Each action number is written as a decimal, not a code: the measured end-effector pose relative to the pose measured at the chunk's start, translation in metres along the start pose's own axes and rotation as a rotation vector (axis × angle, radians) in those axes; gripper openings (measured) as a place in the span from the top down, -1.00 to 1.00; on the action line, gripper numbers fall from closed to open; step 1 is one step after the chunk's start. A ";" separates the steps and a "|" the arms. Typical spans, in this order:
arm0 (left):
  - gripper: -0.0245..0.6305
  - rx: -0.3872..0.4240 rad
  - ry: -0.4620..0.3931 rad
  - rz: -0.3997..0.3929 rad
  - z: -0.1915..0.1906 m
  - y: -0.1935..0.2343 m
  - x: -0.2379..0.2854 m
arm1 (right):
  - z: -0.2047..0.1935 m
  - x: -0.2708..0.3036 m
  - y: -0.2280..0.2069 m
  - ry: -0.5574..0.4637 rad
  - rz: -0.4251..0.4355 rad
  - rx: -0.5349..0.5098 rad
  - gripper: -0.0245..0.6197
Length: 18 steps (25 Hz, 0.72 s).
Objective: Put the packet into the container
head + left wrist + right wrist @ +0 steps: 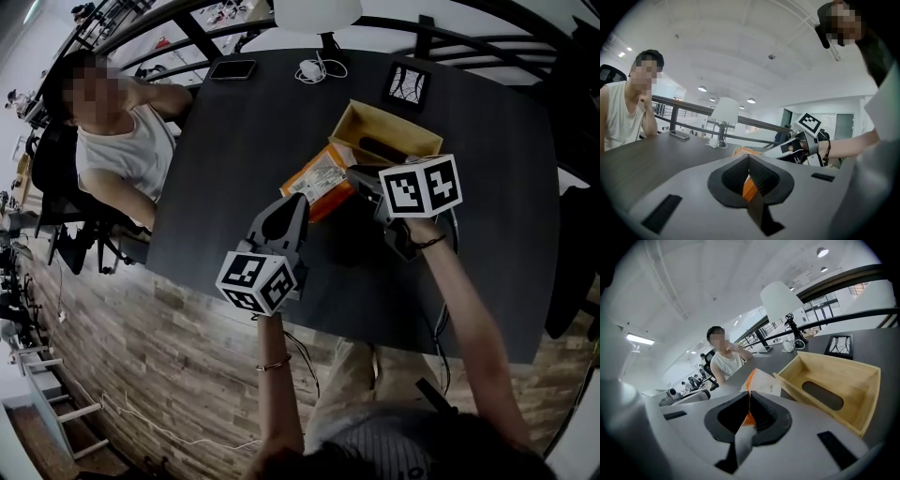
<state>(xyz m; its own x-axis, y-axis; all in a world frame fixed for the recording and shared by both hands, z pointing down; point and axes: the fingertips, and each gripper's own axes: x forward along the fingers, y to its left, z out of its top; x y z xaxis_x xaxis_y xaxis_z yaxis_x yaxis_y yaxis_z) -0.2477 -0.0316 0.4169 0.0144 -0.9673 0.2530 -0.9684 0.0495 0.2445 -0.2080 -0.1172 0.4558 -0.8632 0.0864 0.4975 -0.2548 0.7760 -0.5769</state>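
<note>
While both jaws pairs are drawn narrow, each hand-held gripper pinches an edge of the orange packet (319, 183): the left hand-held gripper (750, 171) shows an orange sliver clamped between its pads, and the right hand-held gripper (749, 408) holds an orange-and-white corner. In the head view the packet spans the gap between them, its long axis running roughly from the left one's tips to the right one's, above the dark surface (234, 141). The wooden container (398, 127) stands just beyond the packet, and the right hand is nearer it, so the carry likely goes forward and rightward. Only the right gripper view looks into the open container, showing a dark slot in it; the left gripper view misses the container altogether and shows the other gripper instead.
</note>
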 end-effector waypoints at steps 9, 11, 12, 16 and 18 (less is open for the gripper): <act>0.90 0.035 -0.060 0.007 0.032 -0.007 -0.001 | 0.029 -0.026 0.021 -0.057 0.044 -0.056 0.85; 0.90 0.043 -0.072 0.007 0.038 -0.008 0.000 | 0.038 -0.032 0.020 -0.070 0.036 -0.072 0.85; 0.90 0.047 -0.077 0.007 0.041 -0.009 0.001 | 0.042 -0.035 0.020 -0.075 0.033 -0.079 0.85; 0.90 0.058 -0.099 0.005 0.055 -0.014 0.003 | 0.058 -0.049 0.020 -0.105 0.031 -0.095 0.85; 0.90 0.065 -0.111 0.001 0.061 -0.018 0.006 | 0.067 -0.056 0.018 -0.121 0.027 -0.101 0.85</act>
<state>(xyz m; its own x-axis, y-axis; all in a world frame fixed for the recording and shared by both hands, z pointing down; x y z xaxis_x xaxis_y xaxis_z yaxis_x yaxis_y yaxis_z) -0.2456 -0.0537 0.3574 -0.0102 -0.9890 0.1475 -0.9825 0.0374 0.1826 -0.1934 -0.1502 0.3744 -0.9170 0.0367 0.3971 -0.1910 0.8337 -0.5181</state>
